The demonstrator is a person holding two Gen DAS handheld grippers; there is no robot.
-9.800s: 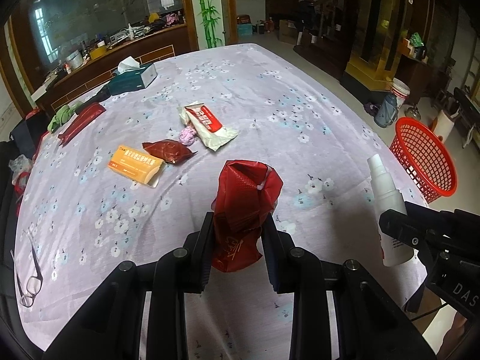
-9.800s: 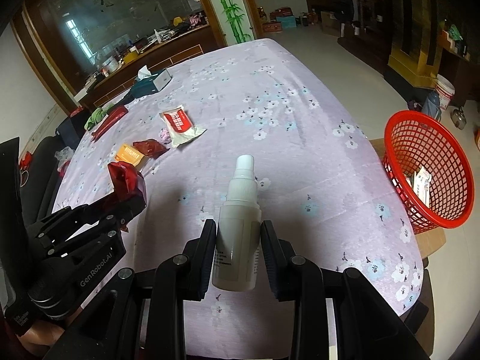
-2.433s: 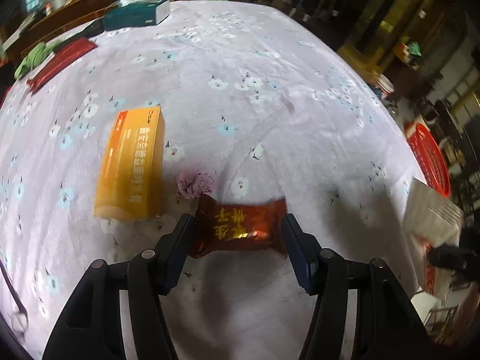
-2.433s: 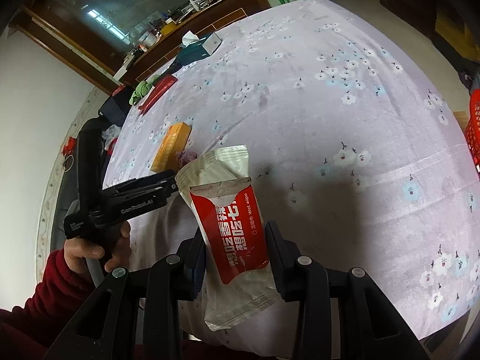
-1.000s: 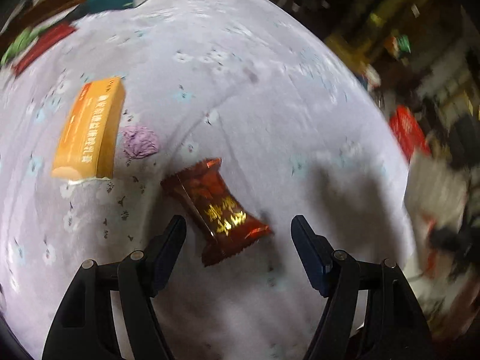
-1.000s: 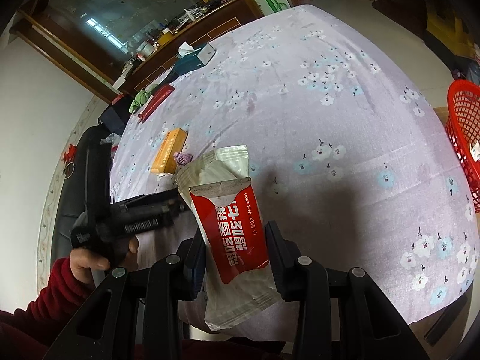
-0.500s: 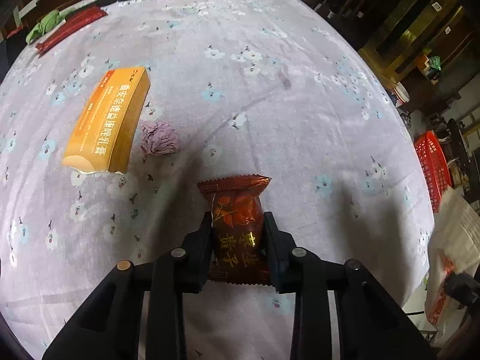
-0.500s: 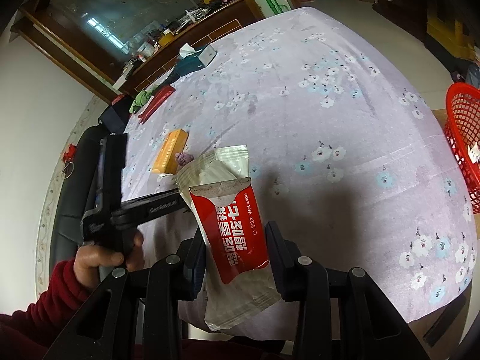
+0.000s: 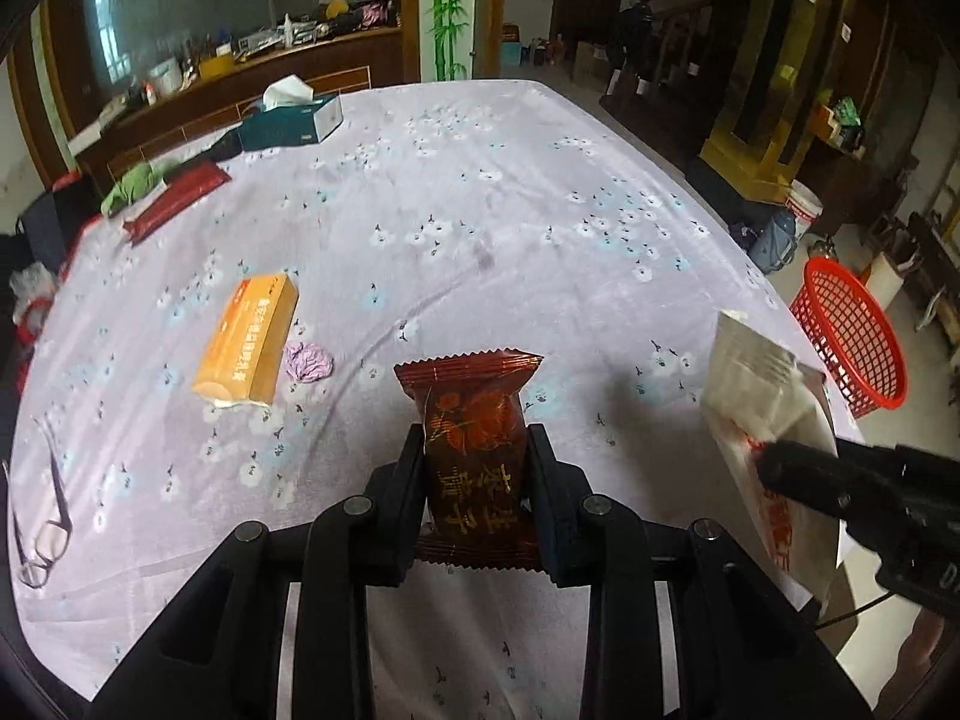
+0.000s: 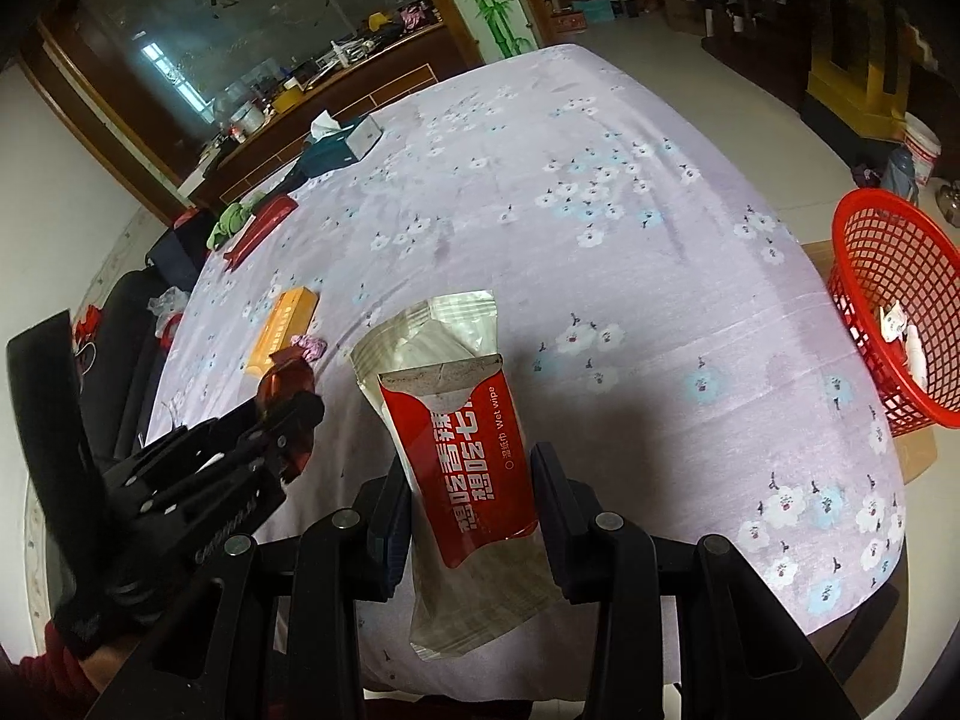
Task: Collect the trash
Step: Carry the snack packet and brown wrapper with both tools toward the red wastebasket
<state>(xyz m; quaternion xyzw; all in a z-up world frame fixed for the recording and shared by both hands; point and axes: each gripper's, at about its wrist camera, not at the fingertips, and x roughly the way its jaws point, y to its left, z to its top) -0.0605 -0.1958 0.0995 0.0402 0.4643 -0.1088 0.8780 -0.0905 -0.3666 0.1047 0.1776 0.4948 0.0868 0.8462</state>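
My left gripper (image 9: 474,450) is shut on a dark red snack packet (image 9: 471,420) with gold characters, held upright above the floral tablecloth (image 9: 480,210). My right gripper (image 10: 471,468) is shut on a red and silver wet wipe pack (image 10: 462,414), also lifted off the table. That pack (image 9: 762,384) shows at the right of the left wrist view. The left gripper with the packet (image 10: 285,384) appears at the left of the right wrist view. A red mesh basket (image 10: 894,306) stands off the table's right edge with a few white bits inside.
An orange box (image 9: 249,339) and a crumpled purple wrapper (image 9: 307,360) lie on the cloth left of centre. Glasses (image 9: 42,534) rest near the left edge. A teal tissue box (image 9: 294,120), a long red pack (image 9: 174,204) and a green cloth (image 9: 135,183) sit at the far side.
The left gripper closed on the dark red packet, lifted it off the cloth and drew back from the orange box. The right gripper kept holding the wipe pack, with the basket now more in view.
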